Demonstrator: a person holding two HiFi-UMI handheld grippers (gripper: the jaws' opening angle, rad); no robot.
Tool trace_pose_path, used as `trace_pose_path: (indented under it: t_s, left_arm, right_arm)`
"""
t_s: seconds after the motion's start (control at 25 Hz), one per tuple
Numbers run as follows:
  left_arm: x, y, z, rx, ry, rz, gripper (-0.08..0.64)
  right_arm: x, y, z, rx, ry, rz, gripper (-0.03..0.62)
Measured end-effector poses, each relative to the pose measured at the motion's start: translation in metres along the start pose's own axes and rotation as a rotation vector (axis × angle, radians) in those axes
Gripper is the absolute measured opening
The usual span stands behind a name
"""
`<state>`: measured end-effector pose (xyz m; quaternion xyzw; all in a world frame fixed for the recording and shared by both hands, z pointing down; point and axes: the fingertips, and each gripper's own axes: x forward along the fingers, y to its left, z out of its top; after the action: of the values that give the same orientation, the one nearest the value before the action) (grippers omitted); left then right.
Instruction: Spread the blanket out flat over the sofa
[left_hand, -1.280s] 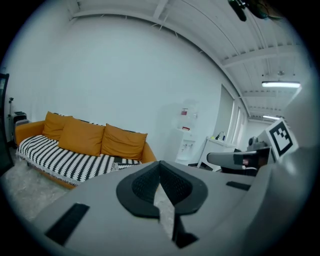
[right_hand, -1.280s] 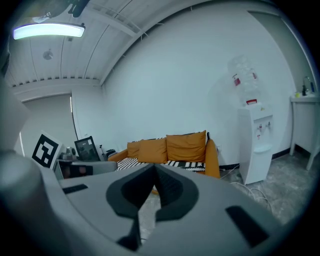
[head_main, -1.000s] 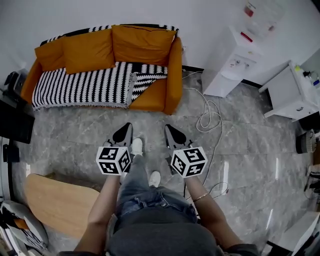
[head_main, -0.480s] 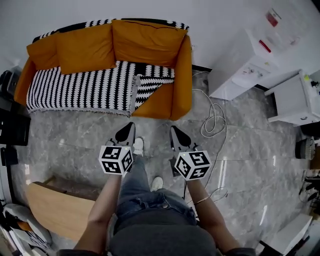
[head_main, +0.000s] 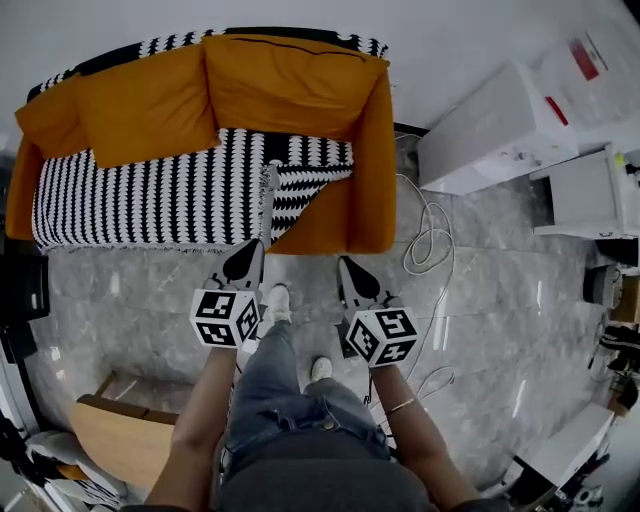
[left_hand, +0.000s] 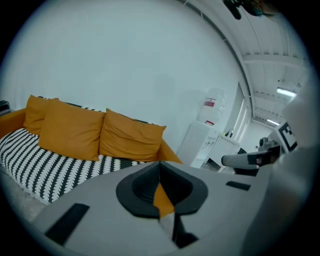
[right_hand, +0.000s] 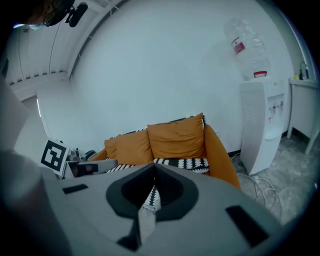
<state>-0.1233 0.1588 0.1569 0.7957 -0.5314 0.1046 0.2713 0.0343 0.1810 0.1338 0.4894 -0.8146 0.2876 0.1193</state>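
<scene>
Blanket (head_main: 150, 200) is already on the sofa (head_main: 372, 160) and covers most of the seat, but its right corner (head_main: 300, 190) is flipped back on itself, so the right end shows bare orange. Left tool (head_main: 248, 262) and right tool (head_main: 352, 275) both have their jaws together with nothing in them, hanging over the floor just in front of the sofa. I'd call it mostly done: what's left is grabbing that corner and pulling it flat.
</scene>
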Motion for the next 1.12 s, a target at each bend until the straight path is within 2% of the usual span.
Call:
trace_pose_path:
  t_s: [0.24,0.56,0.8,1.12]
  left_arm:
    - [0.047,0.033,0.007,0.005,0.051,-0.049,0.018]
    - [0.097,0.058,-0.01,0.031,0.109,-0.072,0.019]
    - [0.133,0.07,-0.035,0.039,0.124,-0.063,0.02]
    - [0.191,0.115,-0.079,0.004,0.133,0.01,0.021]
  right_arm:
    - [0.037,-0.013,0.007,0.046,0.023,-0.071,0.011]
    - [0.061,-0.036,-0.005,0.073,0.04,-0.136,0.011]
    - [0.083,-0.052,-0.029,0.06,0.071,-0.118,0.011]
    - [0.153,-0.066,-0.071,0.054,0.119,-0.052,0.011]
